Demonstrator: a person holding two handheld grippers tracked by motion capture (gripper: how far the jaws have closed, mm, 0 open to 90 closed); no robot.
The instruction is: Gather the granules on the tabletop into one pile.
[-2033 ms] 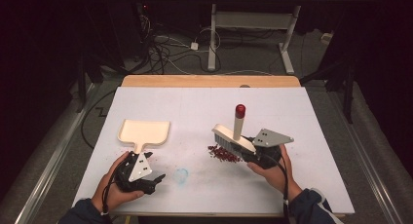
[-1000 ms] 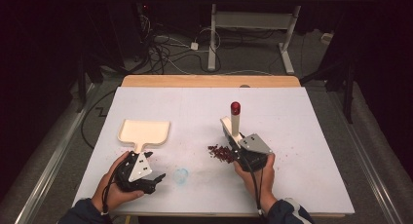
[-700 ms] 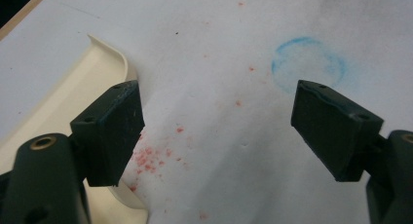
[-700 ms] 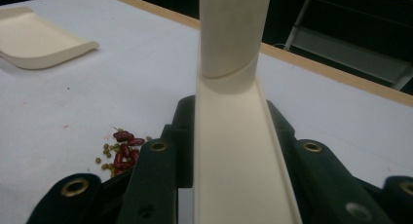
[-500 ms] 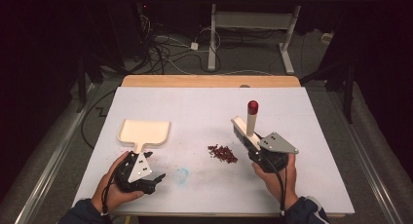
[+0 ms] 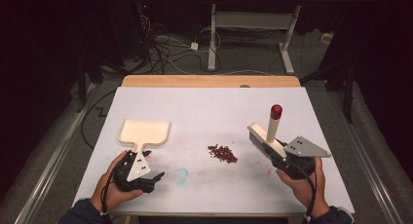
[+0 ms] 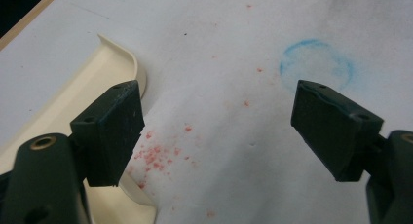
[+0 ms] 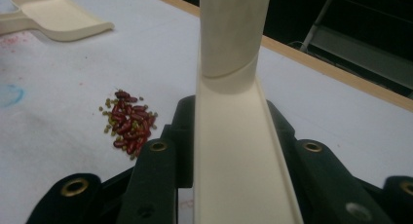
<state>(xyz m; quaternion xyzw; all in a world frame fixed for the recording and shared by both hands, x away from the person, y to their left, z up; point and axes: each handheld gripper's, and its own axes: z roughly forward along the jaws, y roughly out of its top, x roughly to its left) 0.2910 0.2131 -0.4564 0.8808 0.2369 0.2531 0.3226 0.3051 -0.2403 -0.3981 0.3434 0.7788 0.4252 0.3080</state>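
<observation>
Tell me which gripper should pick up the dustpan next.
Left. The left gripper is open and empty, right beside the dustpan handle. The right gripper is shut on the brush, on the far side of the beans.

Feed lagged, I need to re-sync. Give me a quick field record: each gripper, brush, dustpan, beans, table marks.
left gripper: open, holding nothing, beside the dustpan handle
right gripper: shut on brush
brush: cream, red-tipped handle, to the right of the beans, apart from them
dustpan: cream, flat on the table, no beans in it
beans: small red pile, mid-table
table: white sheet, blue ring mark, red stains
</observation>
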